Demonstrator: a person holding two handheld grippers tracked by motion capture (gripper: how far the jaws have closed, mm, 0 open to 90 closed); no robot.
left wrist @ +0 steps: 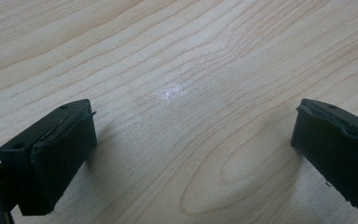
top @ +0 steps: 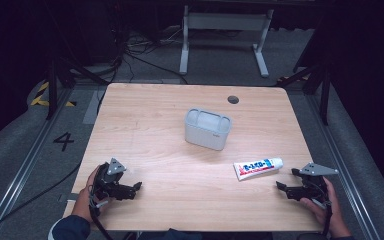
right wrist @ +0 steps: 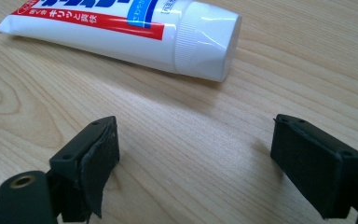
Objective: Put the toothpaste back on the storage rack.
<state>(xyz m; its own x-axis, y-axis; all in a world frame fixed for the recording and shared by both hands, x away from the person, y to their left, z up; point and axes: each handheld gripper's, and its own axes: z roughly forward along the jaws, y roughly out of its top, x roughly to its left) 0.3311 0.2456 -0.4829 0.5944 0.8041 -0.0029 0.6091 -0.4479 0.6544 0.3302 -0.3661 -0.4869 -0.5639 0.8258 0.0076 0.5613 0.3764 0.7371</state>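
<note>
A white tube [top: 258,168] with red and blue print lies flat on the wooden table [top: 170,115] at the front right, its cap toward the right. In the right gripper view the tube [right wrist: 121,32] lies just beyond the open jaws, cap end nearest. My right gripper [top: 286,180] rests at the table's front right edge, open and empty, a short way right of the tube. A pale grey open box [top: 207,129] stands near the table's middle. My left gripper [top: 136,189] sits at the front left, open, with bare wood between its jaws [left wrist: 186,154].
A small dark round grommet [top: 233,99] is set in the table near its far edge. Beyond the table stands a white metal frame [top: 225,35] on grey floor, with cables [top: 130,55] at the back left.
</note>
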